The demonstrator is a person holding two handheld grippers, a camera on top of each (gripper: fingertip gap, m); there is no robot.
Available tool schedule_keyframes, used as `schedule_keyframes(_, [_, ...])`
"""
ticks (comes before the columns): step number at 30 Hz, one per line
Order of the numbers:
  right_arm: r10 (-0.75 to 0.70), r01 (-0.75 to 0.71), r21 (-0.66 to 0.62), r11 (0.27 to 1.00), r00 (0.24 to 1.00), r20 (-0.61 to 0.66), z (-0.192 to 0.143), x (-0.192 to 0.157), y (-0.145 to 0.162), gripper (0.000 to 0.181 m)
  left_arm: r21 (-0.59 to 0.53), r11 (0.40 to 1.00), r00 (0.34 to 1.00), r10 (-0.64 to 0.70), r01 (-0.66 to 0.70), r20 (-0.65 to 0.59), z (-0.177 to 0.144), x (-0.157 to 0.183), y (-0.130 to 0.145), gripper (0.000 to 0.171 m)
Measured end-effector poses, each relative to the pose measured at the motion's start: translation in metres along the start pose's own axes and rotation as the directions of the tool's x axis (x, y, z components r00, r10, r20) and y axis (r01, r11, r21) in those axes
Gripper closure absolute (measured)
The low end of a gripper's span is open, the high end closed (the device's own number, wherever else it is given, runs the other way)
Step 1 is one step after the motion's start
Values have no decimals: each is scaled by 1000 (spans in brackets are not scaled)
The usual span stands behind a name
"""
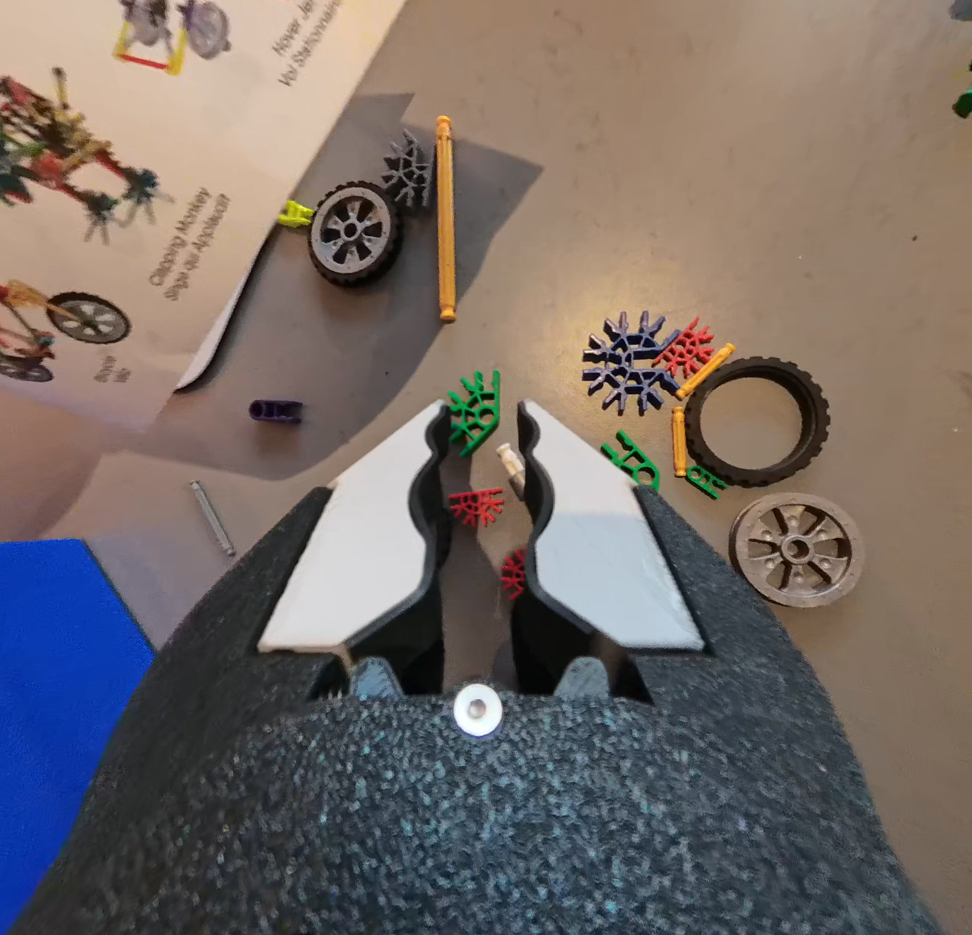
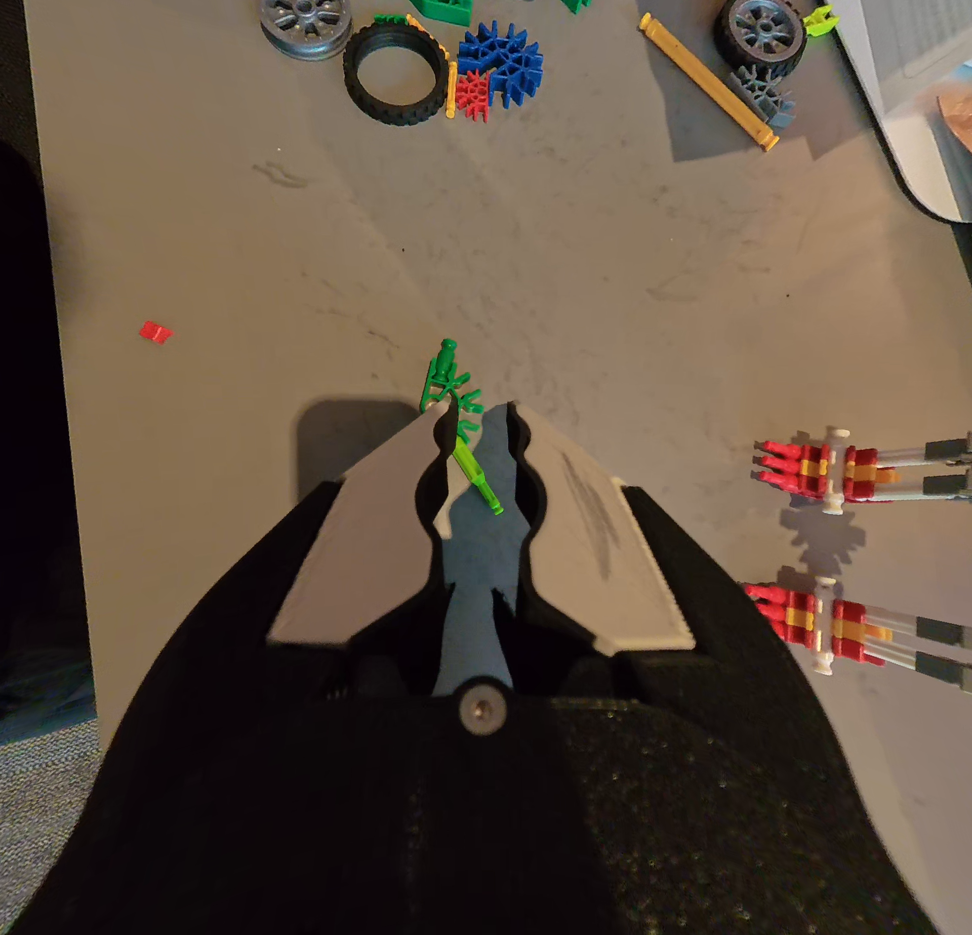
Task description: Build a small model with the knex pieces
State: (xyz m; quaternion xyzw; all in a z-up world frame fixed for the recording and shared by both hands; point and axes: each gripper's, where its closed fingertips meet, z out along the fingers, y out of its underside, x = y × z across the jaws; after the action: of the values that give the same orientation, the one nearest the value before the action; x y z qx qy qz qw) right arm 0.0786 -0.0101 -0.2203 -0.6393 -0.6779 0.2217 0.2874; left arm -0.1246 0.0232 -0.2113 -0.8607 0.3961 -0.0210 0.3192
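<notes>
Green connector-and-rod piece (image 2: 453,410) lies on the table (image 2: 578,278) against the right gripper's (image 2: 478,410) left finger, jaws parted and empty; left gripper (image 1: 481,410), likewise parted and empty, hovers over a small red connector (image 1: 476,506), beside a green connector (image 1: 476,412) and white rod (image 1: 511,462).

A hobby or play corner, likely at home: a plain grey desk (image 2: 526,252) strewn with loose plastic construction-toy pieces (image 1: 626,368) beside an illustrated paper building guide (image 1: 158,173).
</notes>
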Motion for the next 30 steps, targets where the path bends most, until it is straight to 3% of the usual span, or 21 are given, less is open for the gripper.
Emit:
schedule_keyframes(4, [2, -2, 7, 1000, 1000, 4, 0, 0, 0, 163, -47, 999, 1000, -24, 23, -15, 8, 0, 6, 137])
schedule_keyframes(9, [6, -6, 19, 1000, 1000, 7, 0, 1, 0, 163, -39, 999, 999, -27, 26, -42, 12, 4, 5, 155])
schedule_keyframes(18, [8, -8, 31, 999, 1000, 9, 0, 2, 1, 163, -15, 998, 997, 52, -53, -49, 13, 12, -2, 159])
schedule_keyframes(22, [10, -10, 32, 999, 1000, 6, -1, 2, 2, 163, 8, 997, 996, 76, -76, -49, 10, 14, -8, 171])
schedule_keyframes(24, [9, -10, 32, 999, 1000, 6, -1, 2, 2, 163, 0, 996, 995, 88, -88, -57, 10, 15, -8, 170])
schedule_keyframes(30, [13, -13, 35, 999, 1000, 4, -3, 3, 4, 163, -43, 999, 998, 27, -30, -65, 10, 7, -4, 137])
